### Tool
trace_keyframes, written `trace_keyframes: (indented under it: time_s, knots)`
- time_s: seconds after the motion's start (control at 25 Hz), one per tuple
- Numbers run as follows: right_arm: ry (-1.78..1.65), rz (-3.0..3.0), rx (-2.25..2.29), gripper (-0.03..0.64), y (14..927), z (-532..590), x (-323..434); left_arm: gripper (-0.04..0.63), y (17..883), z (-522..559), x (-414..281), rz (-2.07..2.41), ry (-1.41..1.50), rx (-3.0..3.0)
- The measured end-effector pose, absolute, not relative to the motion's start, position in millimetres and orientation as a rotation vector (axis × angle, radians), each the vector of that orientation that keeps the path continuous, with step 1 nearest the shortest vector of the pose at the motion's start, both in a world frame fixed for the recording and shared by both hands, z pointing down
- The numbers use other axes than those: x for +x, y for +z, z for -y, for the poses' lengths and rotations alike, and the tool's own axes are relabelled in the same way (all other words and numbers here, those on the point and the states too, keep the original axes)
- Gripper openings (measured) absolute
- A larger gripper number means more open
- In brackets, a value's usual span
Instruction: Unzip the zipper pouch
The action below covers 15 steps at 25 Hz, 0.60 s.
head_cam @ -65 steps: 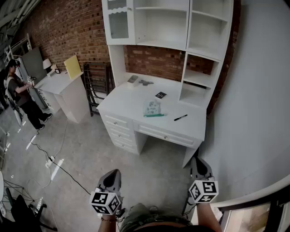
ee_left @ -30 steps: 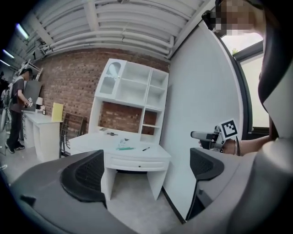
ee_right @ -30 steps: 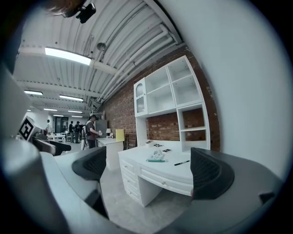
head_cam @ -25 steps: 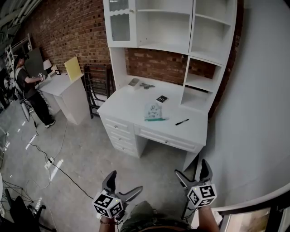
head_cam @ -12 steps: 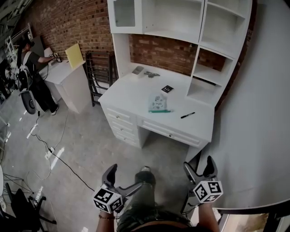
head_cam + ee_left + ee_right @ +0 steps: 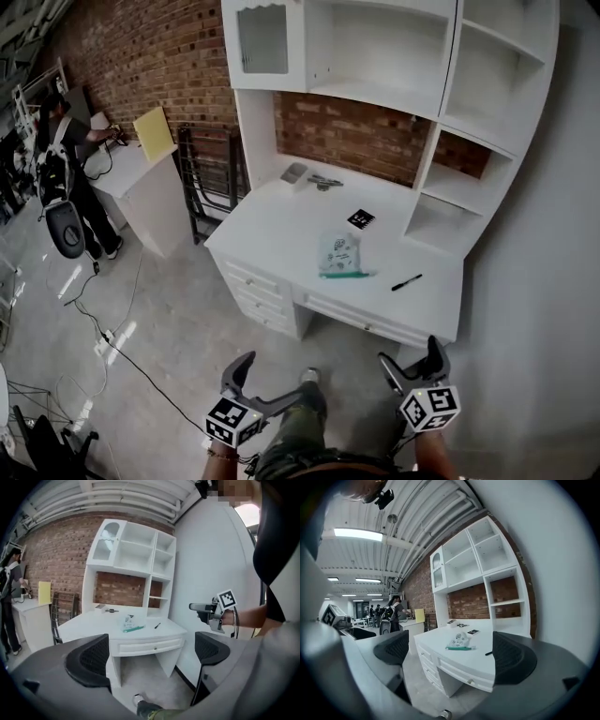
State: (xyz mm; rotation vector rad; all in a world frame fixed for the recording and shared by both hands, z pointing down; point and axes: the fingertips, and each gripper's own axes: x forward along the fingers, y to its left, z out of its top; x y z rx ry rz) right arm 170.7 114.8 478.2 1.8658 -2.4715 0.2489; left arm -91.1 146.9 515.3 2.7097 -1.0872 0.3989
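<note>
The zipper pouch [image 6: 341, 256] is clear with printed shapes and a green zipper edge; it lies on the white desk [image 6: 281, 225] near the front. It also shows in the left gripper view as a pouch [image 6: 130, 623] and in the right gripper view as a pouch [image 6: 458, 642]. My left gripper [image 6: 266, 382] hangs open low at the left, well short of the desk. My right gripper [image 6: 410, 362] is open too, low at the right, nothing between its jaws.
A black pen [image 6: 406, 281] lies right of the pouch, a black card [image 6: 360, 219] behind it, small items [image 6: 311, 178] at the desk's back. A white hutch [image 6: 394, 84] rises above. A person [image 6: 75, 169] stands at a side table [image 6: 141, 178] far left. Cables [image 6: 112, 337] cross the floor.
The desk has drawn nearer and shifted right in the head view. Both grippers went from shut to open and stay low. The person at the far left shifted along the side table.
</note>
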Motion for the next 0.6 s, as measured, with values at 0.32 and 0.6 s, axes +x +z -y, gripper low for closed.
trace_keyframes:
  time_s: [0.32,0.6]
  knots:
    - [0.256,2.434,1.826,0.531,481,0,160,0.566,524,-37,-84,0.906,0.545,2.817]
    - [0.333,2.399,1.825,0.515,487,77,157,0.566,533,42,-73,0.78,0.554,2.792]
